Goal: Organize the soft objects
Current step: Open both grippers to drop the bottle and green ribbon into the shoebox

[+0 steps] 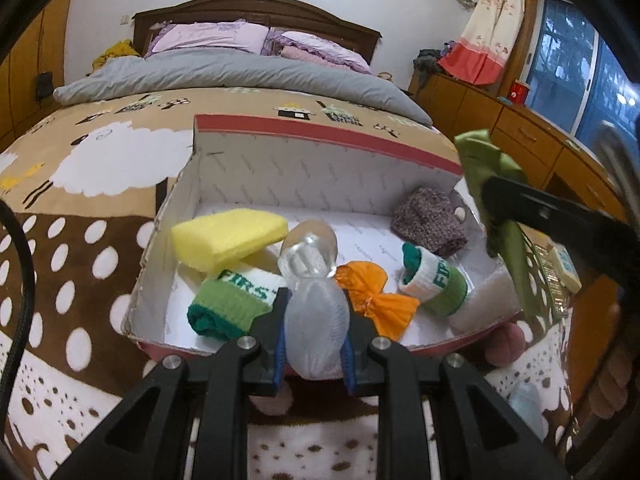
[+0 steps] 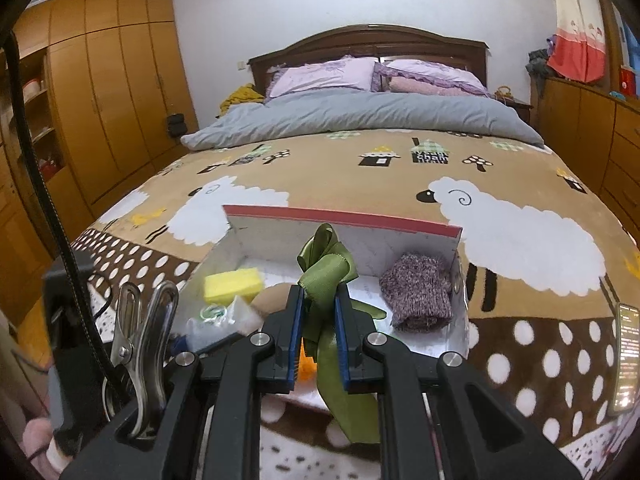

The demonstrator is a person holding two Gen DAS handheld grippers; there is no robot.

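Note:
An open shoebox with a red rim lies on the bed. Inside it are a yellow sponge, two green-and-white wristbands, an orange mesh bow and a purple knit piece. My left gripper is shut on a white mesh pouch with a clear round end, over the box's near wall. My right gripper is shut on a green ribbon, held above the box, with the sponge and the knit piece below. In the left wrist view the ribbon hangs over the box's right end.
The box sits on a brown sheep-print blanket, with a grey duvet and pillows behind. A pink ball lies by the box's near right corner. A phone rests on the bed at right. Wooden wardrobes stand at left, drawers at right.

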